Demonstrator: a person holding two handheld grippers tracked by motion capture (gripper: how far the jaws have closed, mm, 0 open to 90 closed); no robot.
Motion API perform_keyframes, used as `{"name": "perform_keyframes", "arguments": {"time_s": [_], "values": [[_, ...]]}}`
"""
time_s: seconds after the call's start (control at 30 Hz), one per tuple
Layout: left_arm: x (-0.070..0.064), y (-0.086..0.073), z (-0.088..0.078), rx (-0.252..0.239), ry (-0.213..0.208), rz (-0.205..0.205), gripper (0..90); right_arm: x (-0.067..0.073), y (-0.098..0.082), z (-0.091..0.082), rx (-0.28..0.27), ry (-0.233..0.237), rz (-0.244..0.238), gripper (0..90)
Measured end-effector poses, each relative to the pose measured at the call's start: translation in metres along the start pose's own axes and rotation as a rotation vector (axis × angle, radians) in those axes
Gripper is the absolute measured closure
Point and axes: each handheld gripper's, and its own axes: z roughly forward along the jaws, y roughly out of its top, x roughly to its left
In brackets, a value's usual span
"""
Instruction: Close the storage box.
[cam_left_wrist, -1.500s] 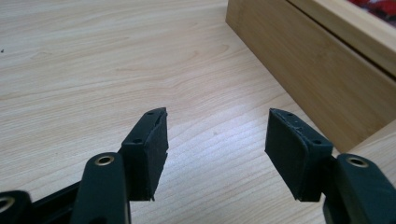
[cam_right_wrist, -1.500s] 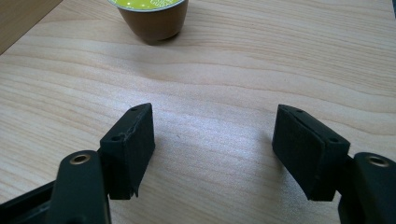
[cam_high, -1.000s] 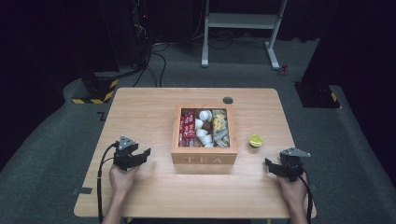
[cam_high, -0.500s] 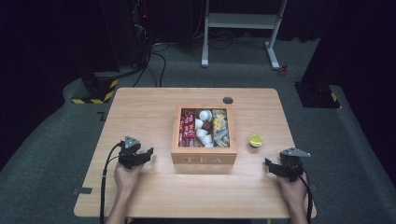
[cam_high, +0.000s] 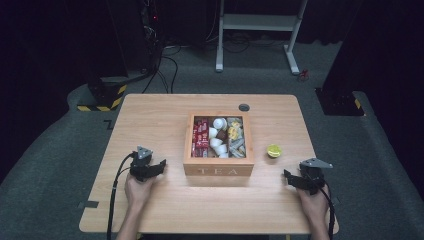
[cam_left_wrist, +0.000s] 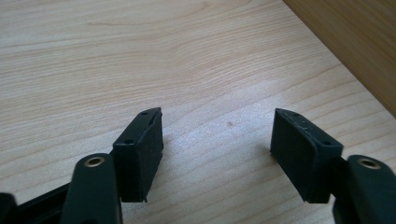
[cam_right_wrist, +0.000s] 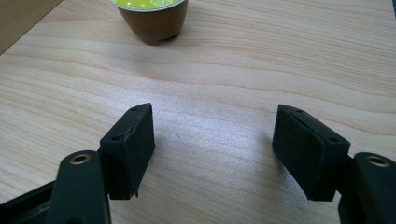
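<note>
A wooden box marked TEA stands in the middle of the table, packed with red sachets, white capsules and yellow packets. To its right sits a brown capsule with a yellow-green lid, which the right gripper view has ahead at the top. My left gripper lies low over the table left of the box; its jaws have just been opening and stand open with nothing between them. My right gripper rests near the front right, open and empty, a short way before the capsule.
The box's side wall runs along the upper right of the left gripper view. A round dark grommet sits in the table behind the box. Bare wood lies under both grippers. Dark floor, cables and a white stand surround the table.
My left gripper has sunk a little toward the table and shifted slightly right, toward the box. The right gripper has kept still.
</note>
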Motion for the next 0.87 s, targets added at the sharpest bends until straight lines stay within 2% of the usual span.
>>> {"name": "perform_keyframes", "arguments": {"time_s": [0.17, 0.87], "values": [[-0.0027, -0.0003, 0.0001, 0.008, 0.012, 0.016, 32.6, 0.0, 0.0, 0.0, 0.0, 0.0, 0.0, 29.8], [-0.0036, -0.0003, 0.0004, 0.01, 0.007, 0.018, 29.2, -0.0001, -0.0001, 0.0, 0.0, 0.001, 0.0, 29.7]]}}
